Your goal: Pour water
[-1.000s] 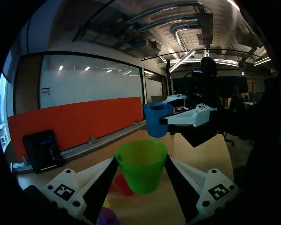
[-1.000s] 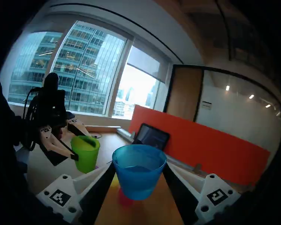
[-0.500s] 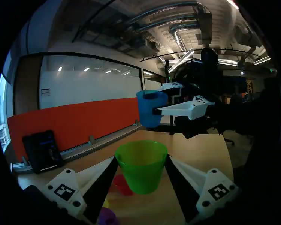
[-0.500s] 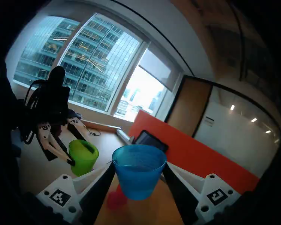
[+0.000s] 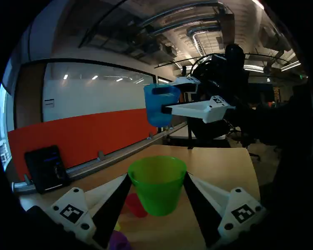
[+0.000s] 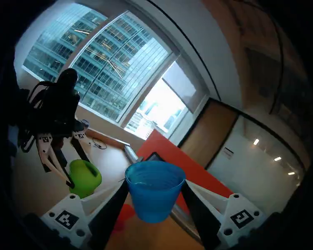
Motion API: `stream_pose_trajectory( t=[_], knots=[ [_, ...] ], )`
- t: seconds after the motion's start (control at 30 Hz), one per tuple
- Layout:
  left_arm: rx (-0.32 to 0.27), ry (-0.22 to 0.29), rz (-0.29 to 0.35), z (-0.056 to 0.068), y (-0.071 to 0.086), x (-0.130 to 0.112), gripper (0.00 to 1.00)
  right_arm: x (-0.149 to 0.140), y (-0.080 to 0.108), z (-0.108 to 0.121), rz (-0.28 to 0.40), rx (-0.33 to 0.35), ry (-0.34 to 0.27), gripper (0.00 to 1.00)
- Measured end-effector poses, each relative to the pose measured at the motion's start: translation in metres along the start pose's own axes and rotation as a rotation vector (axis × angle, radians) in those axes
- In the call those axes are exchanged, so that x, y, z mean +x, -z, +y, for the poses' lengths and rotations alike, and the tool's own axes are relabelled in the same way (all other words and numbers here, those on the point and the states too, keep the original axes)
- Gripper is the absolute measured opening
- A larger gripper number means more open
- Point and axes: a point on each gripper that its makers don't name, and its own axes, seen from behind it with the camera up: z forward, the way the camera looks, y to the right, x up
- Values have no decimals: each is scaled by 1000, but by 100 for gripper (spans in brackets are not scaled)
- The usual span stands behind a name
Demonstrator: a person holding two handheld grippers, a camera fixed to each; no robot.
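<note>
My left gripper is shut on a green cup, held upright above the wooden table. My right gripper is shut on a blue cup with water in it. In the left gripper view the blue cup hangs higher up and a little left of the green one, leaning slightly, with the right gripper clamped round it. In the right gripper view the green cup sits lower left, tilted in the picture, between the left gripper's fingers.
A dark tablet leans against the orange partition at the table's far edge. A small red cup and a purple one stand on the table under my left gripper. Large windows lie behind the left gripper.
The right gripper has lifted the blue cup up and to the left, from beside the green cup's rim to well above it, and the right gripper view has rolled. The green cup stays put.
</note>
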Motion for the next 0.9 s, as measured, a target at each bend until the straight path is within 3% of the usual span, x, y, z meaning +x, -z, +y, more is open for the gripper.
stream_pose_trajectory(
  t=[0.9],
  knots=[
    [-15,11,4,1,-4,-1,87,41,-23,24,29,-7,319,90]
  ],
)
